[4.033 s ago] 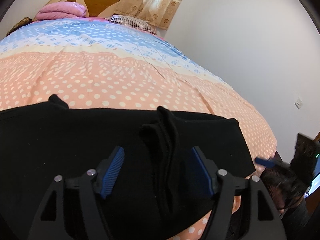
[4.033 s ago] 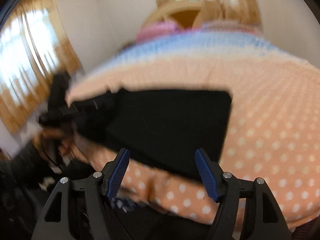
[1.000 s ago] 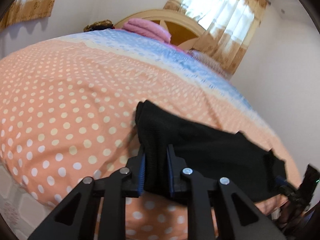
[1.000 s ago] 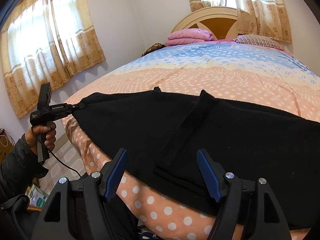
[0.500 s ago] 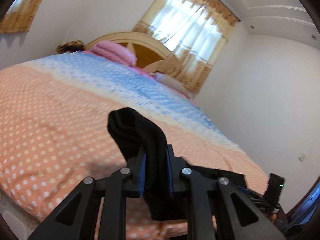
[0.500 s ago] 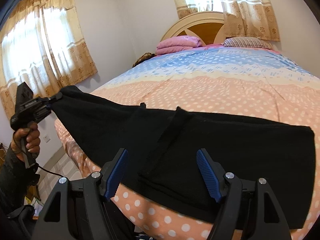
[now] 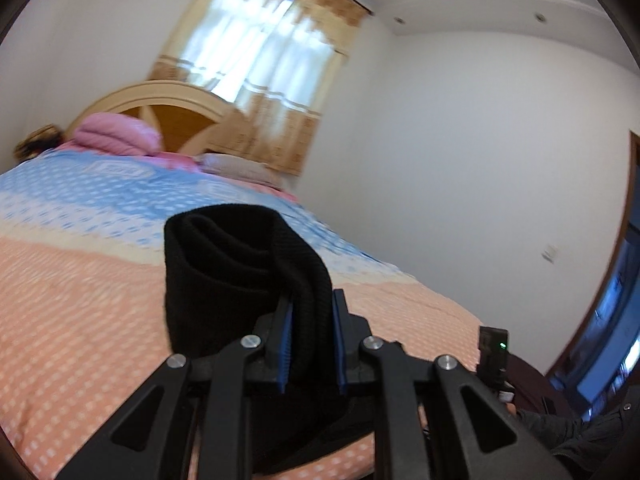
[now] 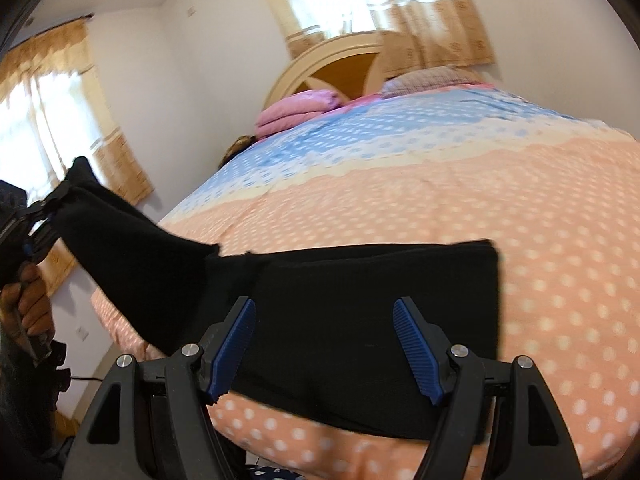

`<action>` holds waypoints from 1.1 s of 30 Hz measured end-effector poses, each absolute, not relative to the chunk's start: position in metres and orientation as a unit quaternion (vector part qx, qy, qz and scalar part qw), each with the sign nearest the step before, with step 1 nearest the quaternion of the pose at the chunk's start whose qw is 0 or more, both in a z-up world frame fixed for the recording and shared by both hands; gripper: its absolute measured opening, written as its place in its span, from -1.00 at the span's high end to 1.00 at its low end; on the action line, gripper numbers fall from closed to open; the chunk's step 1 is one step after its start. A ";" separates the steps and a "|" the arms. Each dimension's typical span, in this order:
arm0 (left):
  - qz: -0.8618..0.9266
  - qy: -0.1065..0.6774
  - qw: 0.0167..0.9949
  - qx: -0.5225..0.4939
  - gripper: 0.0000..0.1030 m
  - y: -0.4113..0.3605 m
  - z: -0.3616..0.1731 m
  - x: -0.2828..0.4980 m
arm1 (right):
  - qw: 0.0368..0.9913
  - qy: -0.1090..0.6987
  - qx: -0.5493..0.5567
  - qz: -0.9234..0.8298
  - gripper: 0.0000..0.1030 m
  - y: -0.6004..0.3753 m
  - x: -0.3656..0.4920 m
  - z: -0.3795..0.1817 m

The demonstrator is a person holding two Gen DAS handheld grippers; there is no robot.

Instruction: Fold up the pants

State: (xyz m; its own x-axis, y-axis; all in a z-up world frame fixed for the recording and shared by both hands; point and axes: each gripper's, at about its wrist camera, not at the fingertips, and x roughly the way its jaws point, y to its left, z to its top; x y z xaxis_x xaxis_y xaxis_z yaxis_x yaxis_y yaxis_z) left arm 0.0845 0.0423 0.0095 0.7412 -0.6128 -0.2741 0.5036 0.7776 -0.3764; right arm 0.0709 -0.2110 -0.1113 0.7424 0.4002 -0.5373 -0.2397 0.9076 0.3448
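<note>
My left gripper [image 7: 311, 336] is clamped on one end of the black pants [image 8: 360, 320]. The cloth bunches up from between the blue pads [image 7: 285, 350] toward 11 o'clock and hangs over them. In the right wrist view this gripper [image 8: 38, 216] is at 9 o'clock, raised above the bed [image 8: 520, 220], and the held end slopes down from it to the rest of the pants. My right gripper [image 8: 324, 344] is open and grasps nothing; its pads [image 8: 416, 348] hover just above the flat part. That part lies near the front edge of the bed, with its long axis running from 9 to 3 o'clock. I judge that the next move carries the lifted end across toward 3 o'clock, over the flat half. The left hand [image 8: 28, 304] does this, while the right one is nearer to the far end.
</note>
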 end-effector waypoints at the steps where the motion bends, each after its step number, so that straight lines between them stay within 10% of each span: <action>1: -0.314 0.198 0.919 -0.132 0.66 0.030 0.011 0.087 | 0.925 0.316 0.132 0.164 -0.42 -0.217 0.072 -0.112; 21: -0.439 0.352 0.824 0.062 0.60 -0.196 -0.080 0.125 | 0.922 0.300 0.239 0.047 -0.42 -0.320 0.080 -0.127; 24: -0.442 0.347 0.825 0.060 0.43 -0.197 -0.079 0.118 | 0.920 0.299 0.249 0.050 -0.42 -0.325 0.078 -0.128; 28: -0.430 0.313 0.845 0.056 -0.46 -0.182 -0.062 0.091 | 0.921 0.292 0.253 0.046 -0.42 -0.330 0.074 -0.124; 33: -0.400 0.261 0.878 0.032 -0.93 -0.141 -0.045 0.075 | 0.931 0.268 0.242 0.058 -0.42 -0.321 0.061 -0.102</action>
State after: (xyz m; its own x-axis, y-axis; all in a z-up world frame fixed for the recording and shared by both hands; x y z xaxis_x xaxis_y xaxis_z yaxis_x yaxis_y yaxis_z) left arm 0.0746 -0.1415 -0.0453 0.5437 -0.6860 -0.4835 0.7191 0.6778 -0.1531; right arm 0.0610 -0.3212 -0.1019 0.8493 0.2384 -0.4710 0.0212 0.8760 0.4818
